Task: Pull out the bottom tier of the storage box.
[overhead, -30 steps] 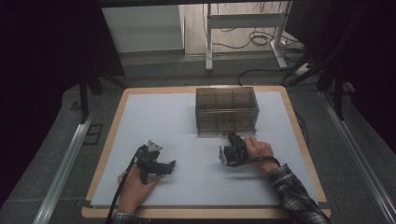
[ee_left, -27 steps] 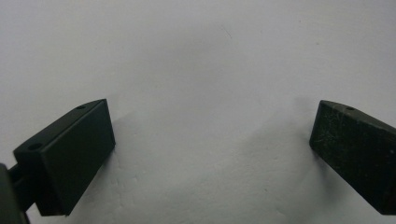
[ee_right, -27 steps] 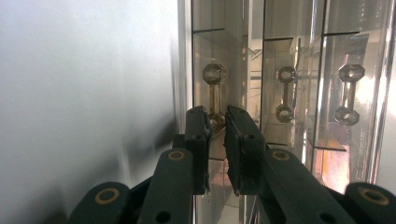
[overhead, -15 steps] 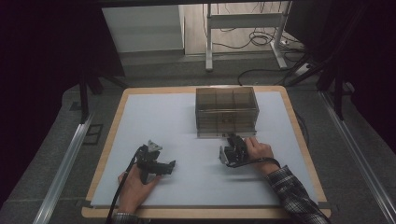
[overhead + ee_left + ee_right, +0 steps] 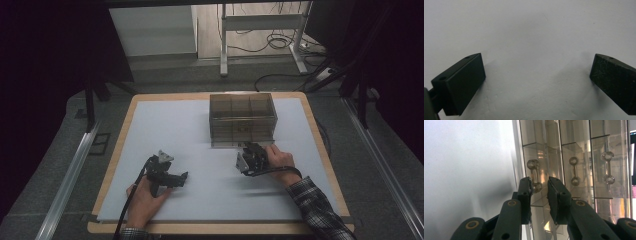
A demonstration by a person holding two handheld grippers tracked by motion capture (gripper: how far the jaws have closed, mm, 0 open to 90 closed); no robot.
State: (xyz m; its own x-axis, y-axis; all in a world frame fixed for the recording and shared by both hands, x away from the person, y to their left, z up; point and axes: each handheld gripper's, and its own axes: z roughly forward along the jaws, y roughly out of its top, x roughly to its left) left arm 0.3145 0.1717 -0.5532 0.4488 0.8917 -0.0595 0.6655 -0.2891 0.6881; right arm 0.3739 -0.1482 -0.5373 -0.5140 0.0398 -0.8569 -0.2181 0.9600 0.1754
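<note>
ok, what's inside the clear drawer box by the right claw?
Nothing visible inside the drawer box: through its tinted clear walls the compartments look empty. The right gripper view shows three drawer fronts with clear handles. The right claw covers part of one handle, and reflections blur the rest.

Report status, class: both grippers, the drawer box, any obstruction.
Left gripper open, over bare white mat. Right gripper open, jaws astride a handle of the clear drawer box, not closed. No obstruction seen.

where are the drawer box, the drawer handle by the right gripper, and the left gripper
drawer box [image 5: 243, 120], high view, on its smoky front wall.
drawer handle [image 5: 534, 176], right gripper view, on its clear bar above the jaws.
left gripper [image 5: 537, 75], left gripper view, midway between its wide-apart jaws.
</note>
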